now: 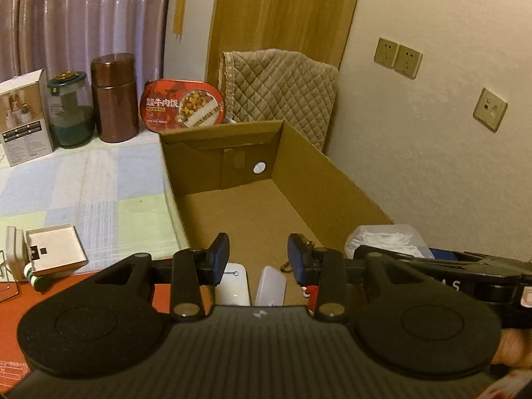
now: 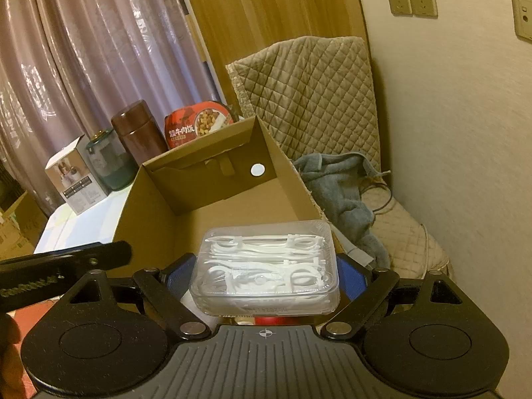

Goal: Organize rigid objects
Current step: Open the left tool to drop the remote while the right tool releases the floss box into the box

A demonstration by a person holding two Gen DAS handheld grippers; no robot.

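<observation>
My right gripper (image 2: 264, 276) is shut on a clear plastic case of white floss picks (image 2: 266, 262), its blue pads pressing the case's two ends above the near end of an open cardboard box (image 2: 149, 206). In the left wrist view that case (image 1: 382, 242) shows at the right, over the box's near right corner. My left gripper (image 1: 258, 259) hangs over the near end of the cardboard box (image 1: 332, 179), jaws a little apart with nothing between them. Below it two white flat items (image 1: 232, 282) and a small keyring with a red piece (image 1: 311, 291) lie on the box floor.
Behind the box stand a red meal bowl (image 1: 183, 106), a brown canister (image 1: 114, 99), a glass jar (image 1: 69, 109) and a white carton (image 1: 23, 119). A small white box (image 1: 55, 249) lies at the left. A quilted chair (image 2: 309, 99) with a grey towel (image 2: 339, 186) stands right of the box.
</observation>
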